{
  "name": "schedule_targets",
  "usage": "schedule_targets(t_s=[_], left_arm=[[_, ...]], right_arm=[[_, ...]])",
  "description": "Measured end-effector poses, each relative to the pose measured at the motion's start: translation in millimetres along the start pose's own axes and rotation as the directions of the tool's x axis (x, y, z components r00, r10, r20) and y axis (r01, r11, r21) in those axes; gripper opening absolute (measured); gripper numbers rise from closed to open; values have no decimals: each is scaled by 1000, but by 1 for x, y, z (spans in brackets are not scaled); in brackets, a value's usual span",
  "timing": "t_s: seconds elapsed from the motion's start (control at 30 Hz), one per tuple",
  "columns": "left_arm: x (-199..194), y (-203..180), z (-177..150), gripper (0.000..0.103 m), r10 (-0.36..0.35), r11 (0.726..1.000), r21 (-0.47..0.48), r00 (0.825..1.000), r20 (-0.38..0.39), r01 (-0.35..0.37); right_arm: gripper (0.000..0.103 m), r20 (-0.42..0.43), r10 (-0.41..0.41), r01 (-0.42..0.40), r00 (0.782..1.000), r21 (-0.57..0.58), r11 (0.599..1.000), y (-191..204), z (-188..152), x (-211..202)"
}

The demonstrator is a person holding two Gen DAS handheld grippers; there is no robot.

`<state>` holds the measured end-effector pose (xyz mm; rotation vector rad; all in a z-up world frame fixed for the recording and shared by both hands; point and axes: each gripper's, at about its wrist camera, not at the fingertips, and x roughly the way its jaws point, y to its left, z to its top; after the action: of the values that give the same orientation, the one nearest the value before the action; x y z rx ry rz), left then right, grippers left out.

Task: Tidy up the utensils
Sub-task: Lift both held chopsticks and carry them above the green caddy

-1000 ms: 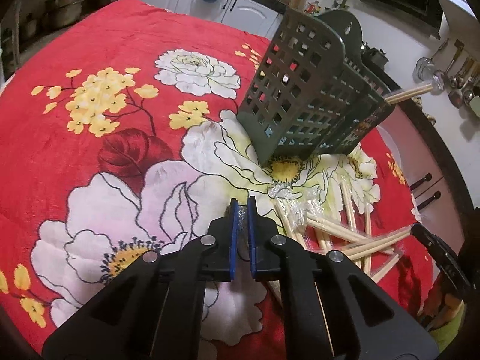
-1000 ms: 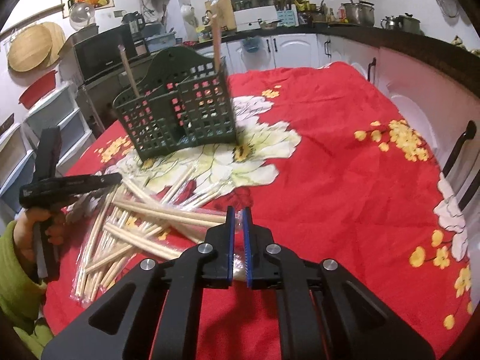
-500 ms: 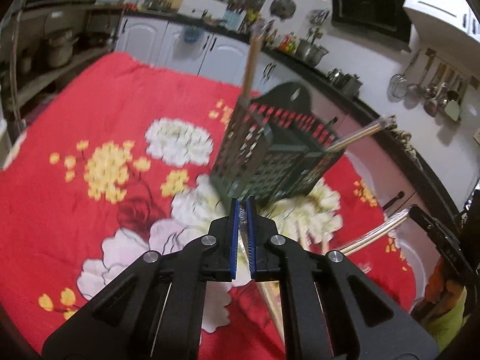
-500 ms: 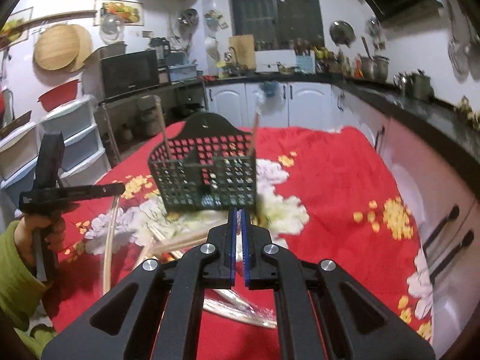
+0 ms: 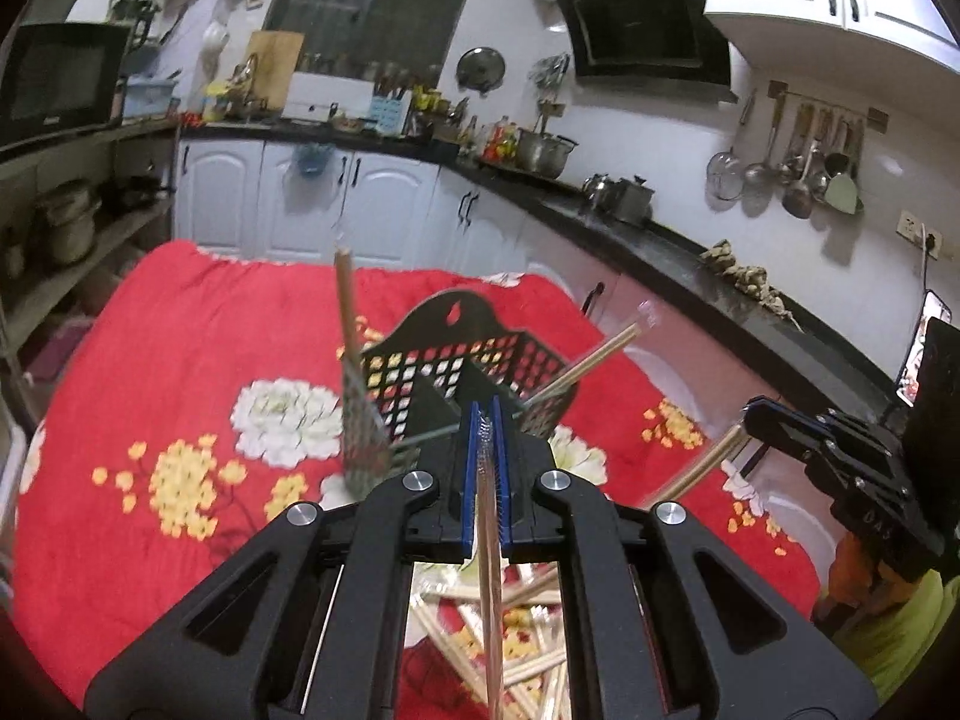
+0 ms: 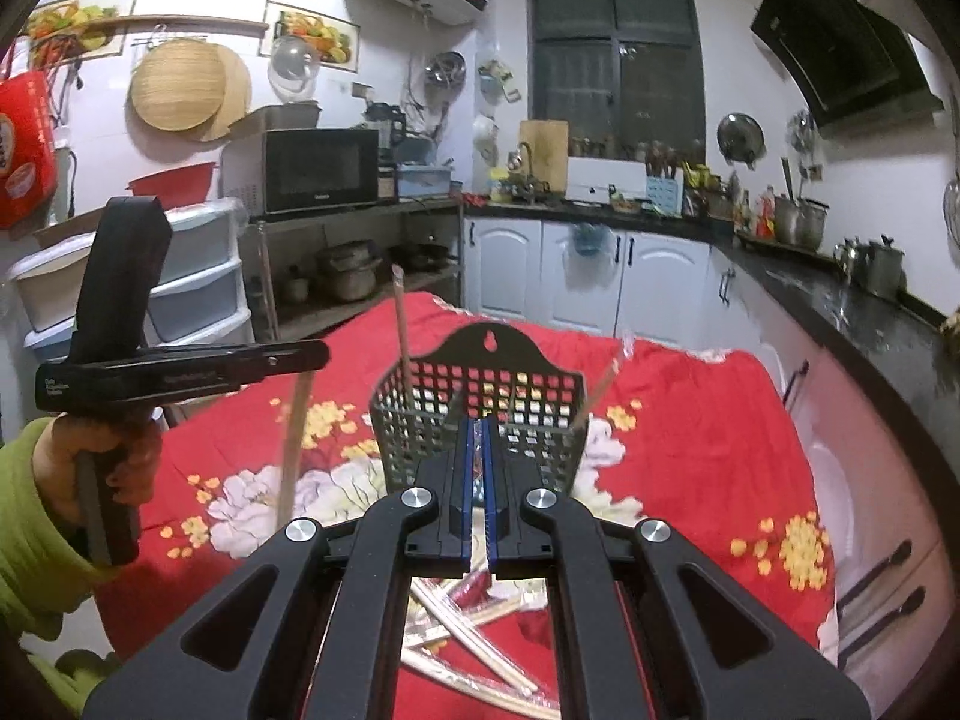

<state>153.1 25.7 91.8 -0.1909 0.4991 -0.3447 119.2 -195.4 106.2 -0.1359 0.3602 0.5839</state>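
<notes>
A dark green slotted basket (image 5: 474, 354) (image 6: 480, 384) stands on the red flowered cloth, with one wrapped chopstick pair (image 5: 345, 312) upright at its left and another (image 5: 600, 354) leaning out at its right. My left gripper (image 5: 486, 414) (image 6: 318, 354) is shut on a wrapped chopstick pair (image 5: 492, 570) (image 6: 292, 450) that hangs down from its pads. My right gripper (image 6: 478, 426) (image 5: 756, 414) is shut on another wrapped pair (image 5: 696, 471), which also dangles. Both are raised above the loose pile of chopsticks (image 5: 516, 648) (image 6: 468, 612), just short of the basket.
The red cloth (image 5: 180, 360) covers the whole table. Kitchen counters (image 6: 840, 306) and white cabinets run behind and to the right. A shelf rack with a microwave (image 6: 318, 171) and plastic drawers stands to the left. A green sleeve (image 6: 24, 540) holds the left gripper.
Both grippers have risen from the pile on the cloth, each carrying a wrapped chopstick pair up with it. They now look across the basket's rim instead of down on the table.
</notes>
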Motion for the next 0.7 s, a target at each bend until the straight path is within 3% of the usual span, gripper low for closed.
schedule_targets(t_s=[0.7], left_arm=[[-11, -25, 75, 2, 3, 999, 41, 979, 203, -11]], right_arm=[[3, 145, -49, 52, 988, -16, 999, -12, 60, -17]])
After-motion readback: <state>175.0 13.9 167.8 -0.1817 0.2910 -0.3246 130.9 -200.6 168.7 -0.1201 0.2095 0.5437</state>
